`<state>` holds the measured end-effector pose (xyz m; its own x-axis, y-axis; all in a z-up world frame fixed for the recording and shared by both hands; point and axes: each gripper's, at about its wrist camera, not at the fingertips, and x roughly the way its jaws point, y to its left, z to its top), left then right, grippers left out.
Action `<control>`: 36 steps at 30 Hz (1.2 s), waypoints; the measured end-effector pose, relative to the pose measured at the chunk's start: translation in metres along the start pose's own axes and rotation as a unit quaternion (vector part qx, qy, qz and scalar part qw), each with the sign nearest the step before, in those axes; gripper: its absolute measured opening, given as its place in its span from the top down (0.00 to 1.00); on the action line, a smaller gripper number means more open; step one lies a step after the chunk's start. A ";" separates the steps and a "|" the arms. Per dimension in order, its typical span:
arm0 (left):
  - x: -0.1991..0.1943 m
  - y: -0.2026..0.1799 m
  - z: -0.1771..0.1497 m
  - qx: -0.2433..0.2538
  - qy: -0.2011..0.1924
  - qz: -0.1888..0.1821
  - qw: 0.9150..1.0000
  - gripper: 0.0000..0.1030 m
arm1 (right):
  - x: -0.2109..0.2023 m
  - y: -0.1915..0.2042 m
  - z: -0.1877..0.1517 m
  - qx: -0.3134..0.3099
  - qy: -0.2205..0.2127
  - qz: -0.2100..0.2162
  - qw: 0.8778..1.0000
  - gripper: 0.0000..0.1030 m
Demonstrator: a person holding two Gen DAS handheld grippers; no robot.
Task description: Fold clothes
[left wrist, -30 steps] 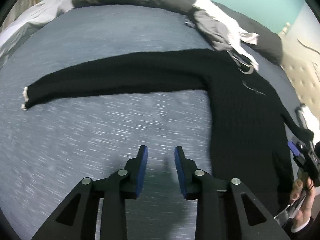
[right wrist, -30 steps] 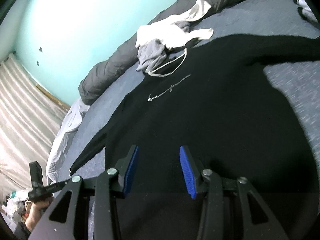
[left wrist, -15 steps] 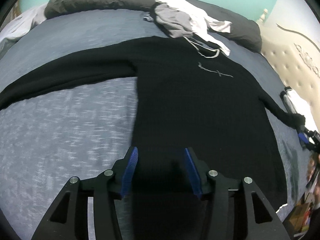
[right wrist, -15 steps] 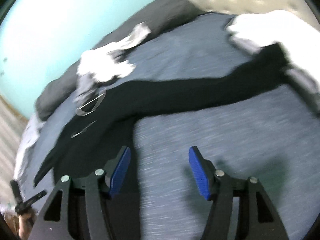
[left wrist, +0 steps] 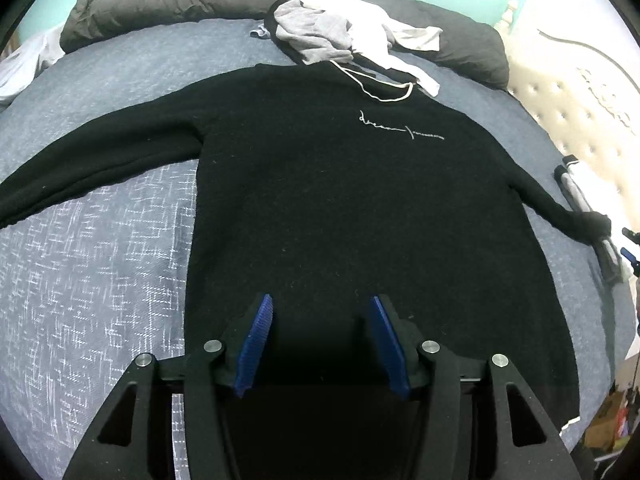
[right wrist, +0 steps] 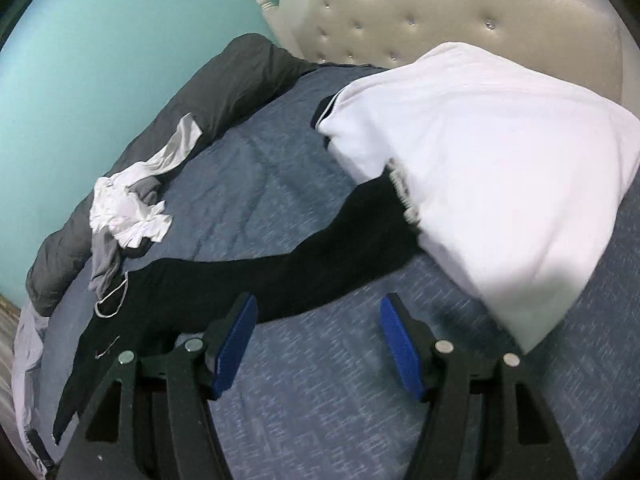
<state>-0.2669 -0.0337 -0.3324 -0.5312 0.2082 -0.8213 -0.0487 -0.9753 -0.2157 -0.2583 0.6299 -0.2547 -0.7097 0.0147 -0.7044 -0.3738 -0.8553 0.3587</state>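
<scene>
Left wrist view showed the black long-sleeved knit sweater (left wrist: pixel 340 208) spread flat, front up, across the blue-grey bed cover (left wrist: pixel 100 248), sleeves outstretched, apparently ready for folding. The left gripper (left wrist: pixel 320 340) hovered above its hem, jaws opening, empty; the right gripper (right wrist: pixel 320 344), wide and empty, faced the sleeve near the headboard edge.

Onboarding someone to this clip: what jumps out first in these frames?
A black sweater lies flat across the blue-grey bed, sleeves spread wide, one cuff touching the white pillow by the headboard. A heap of grey and white clothes sits above its collar. Both grippers hover empty, the left gripper opening over the hem.
</scene>
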 end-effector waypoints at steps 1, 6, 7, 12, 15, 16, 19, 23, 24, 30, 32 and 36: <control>0.001 -0.001 0.000 0.001 0.000 0.002 1.000 0.42 | 0.003 0.000 0.001 -0.003 0.000 -0.004 1.000 0.35; 0.006 -0.005 0.000 0.006 0.003 0.002 1.000 0.39 | 0.020 -0.003 0.010 0.000 0.004 -0.021 1.000 0.34; 0.007 -0.006 0.000 0.008 0.003 0.001 1.000 0.39 | 0.023 -0.004 0.012 0.001 0.002 -0.028 1.000 0.34; 0.007 -0.008 0.002 0.015 0.000 0.002 1.000 0.39 | 0.033 -0.009 0.022 0.002 -0.021 -0.064 0.998 0.34; 0.008 -0.006 0.003 0.012 0.001 -0.001 1.000 0.39 | 0.041 -0.013 0.026 0.006 -0.023 -0.076 0.997 0.35; 0.008 -0.005 0.003 0.010 0.002 -0.002 1.000 0.39 | 0.044 -0.016 0.027 0.012 -0.022 -0.076 0.997 0.35; 0.010 -0.003 0.003 0.008 0.004 -0.001 1.000 0.39 | 0.049 -0.016 0.029 0.014 -0.027 -0.087 0.996 0.50; 0.011 -0.003 0.003 0.009 0.006 -0.001 1.000 0.39 | 0.055 -0.011 0.030 -0.002 -0.029 -0.113 0.993 0.84; 0.011 -0.003 0.003 0.010 0.006 -0.001 1.000 0.39 | 0.055 -0.009 0.030 -0.007 -0.029 -0.126 0.992 0.88; 0.011 0.000 0.004 0.006 0.004 0.000 1.000 0.39 | 0.036 0.006 0.036 -0.041 -0.074 -0.101 0.991 0.98; 0.011 0.000 0.003 0.005 0.005 -0.001 1.000 0.39 | 0.028 0.010 0.043 -0.044 -0.087 -0.088 0.991 0.99; 0.010 0.001 0.003 0.004 0.005 -0.004 1.000 0.39 | 0.011 0.024 0.060 -0.049 -0.109 -0.059 0.991 1.00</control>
<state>-0.2747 -0.0326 -0.3388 -0.5223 0.2160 -0.8250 -0.0593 -0.9743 -0.2175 -0.3112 0.6408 -0.2174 -0.7802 0.2204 -0.5853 -0.4105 -0.8866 0.2132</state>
